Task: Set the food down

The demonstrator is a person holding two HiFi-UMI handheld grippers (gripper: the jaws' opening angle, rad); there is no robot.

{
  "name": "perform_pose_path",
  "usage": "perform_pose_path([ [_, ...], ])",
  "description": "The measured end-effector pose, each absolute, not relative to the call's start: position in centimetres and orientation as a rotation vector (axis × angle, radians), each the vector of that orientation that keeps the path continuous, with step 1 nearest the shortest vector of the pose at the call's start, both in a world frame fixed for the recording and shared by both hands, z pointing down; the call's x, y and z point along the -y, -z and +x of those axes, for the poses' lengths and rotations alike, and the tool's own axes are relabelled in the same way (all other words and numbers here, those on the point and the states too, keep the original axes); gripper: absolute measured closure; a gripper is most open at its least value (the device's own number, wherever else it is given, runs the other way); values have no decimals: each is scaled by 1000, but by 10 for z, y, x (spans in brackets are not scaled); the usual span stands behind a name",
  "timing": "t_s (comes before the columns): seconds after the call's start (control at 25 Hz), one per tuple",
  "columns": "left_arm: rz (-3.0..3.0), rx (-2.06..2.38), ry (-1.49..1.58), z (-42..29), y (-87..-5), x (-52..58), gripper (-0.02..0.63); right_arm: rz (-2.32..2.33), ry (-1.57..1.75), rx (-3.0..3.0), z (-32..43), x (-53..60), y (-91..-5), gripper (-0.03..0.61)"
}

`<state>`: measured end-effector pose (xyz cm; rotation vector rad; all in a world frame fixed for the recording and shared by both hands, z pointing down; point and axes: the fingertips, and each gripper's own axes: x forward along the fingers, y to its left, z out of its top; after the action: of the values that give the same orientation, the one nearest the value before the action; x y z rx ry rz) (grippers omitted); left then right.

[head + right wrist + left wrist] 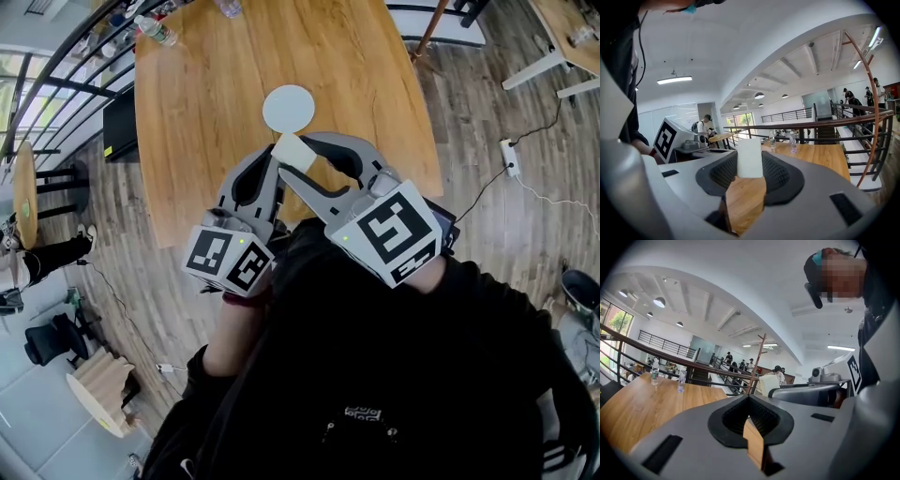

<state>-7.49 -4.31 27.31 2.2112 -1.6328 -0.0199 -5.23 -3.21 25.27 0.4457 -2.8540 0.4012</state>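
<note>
A pale, flat rectangular piece of food (293, 153) hangs above the wooden table (197, 112), with my right gripper (295, 156) shut on it. In the right gripper view the food (750, 165) stands upright between the two dark pads (776, 174). A round white plate (288, 108) lies on the table just beyond the food. My left gripper (272, 171) sits close at the food's left with its tips together, and in the left gripper view (749, 399) nothing is between them.
Water bottles (155, 31) stand at the table's far left corner, next to a dark railing (56, 66). A power strip and cable (509, 155) lie on the floor at right. People stand in the distance (729, 357).
</note>
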Motion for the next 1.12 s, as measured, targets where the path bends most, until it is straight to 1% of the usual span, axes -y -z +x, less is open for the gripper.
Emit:
perform_pose_path([
  [0.28,2318,1538,17,-86,-261,73,609,574,-364,2842,-65,59,-241,407],
  [0.64,2403,1444,-6,-130,-265,96,609,688,-342,2779,-108,81,-250,407],
  [0.84,2435,1421,-73,-157,-275,101,609,707,-350,2736,-139,86,-257,407],
  [1.12,2386,1368,-63,-175,-300,97,609,691,-386,2676,-159,83,-278,407],
])
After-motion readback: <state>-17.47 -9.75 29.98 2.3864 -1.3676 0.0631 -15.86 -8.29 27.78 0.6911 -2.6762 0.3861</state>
